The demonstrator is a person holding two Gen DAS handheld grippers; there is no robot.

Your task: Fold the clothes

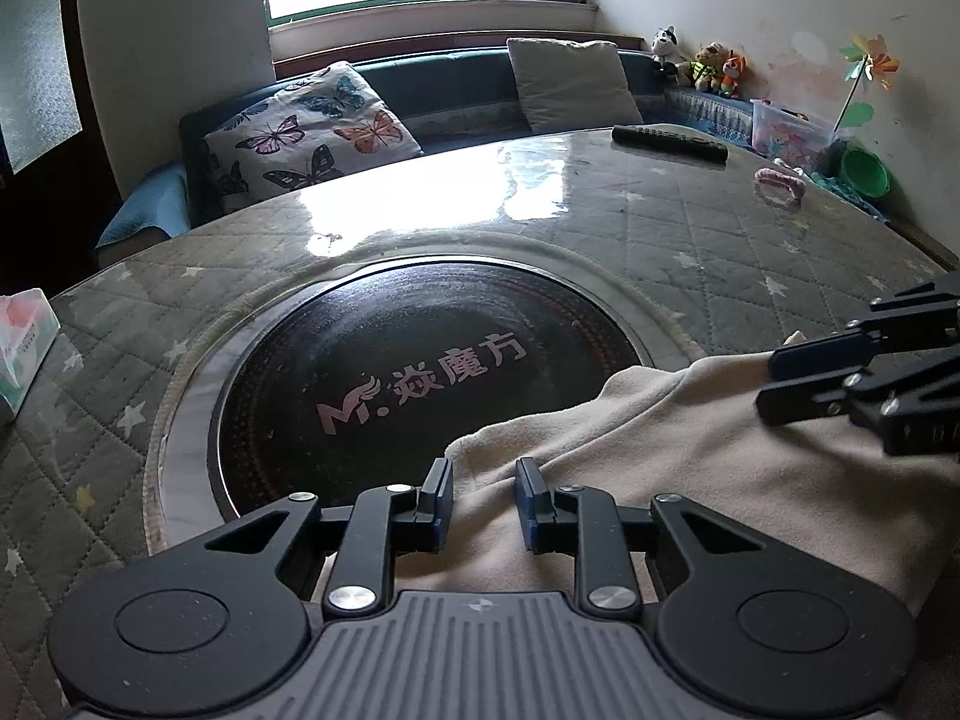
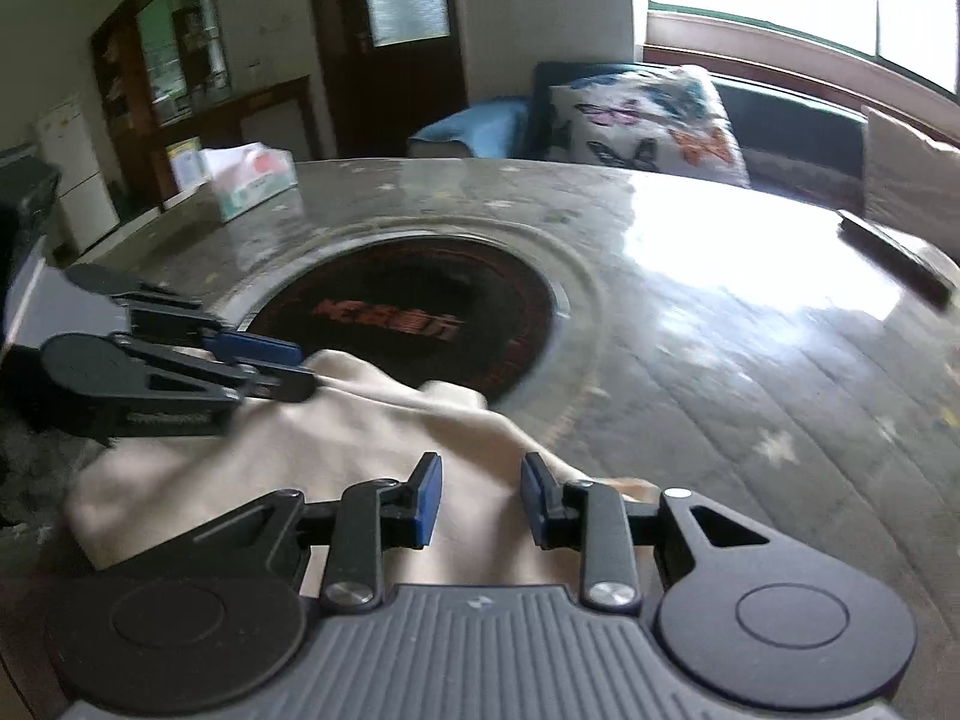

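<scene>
A beige fleece garment [image 1: 690, 456] lies rumpled on the quilted, glass-topped desk [image 1: 690, 228], its soft folds bunched at the near edge, one rounded flap draped over the rim of the dark round inset [image 1: 396, 372].

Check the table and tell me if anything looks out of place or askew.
The beige cloth lies rumpled, not flat, and its far edge overlaps the black round panel set in the table. Nothing looks spilled or damaged.
</scene>
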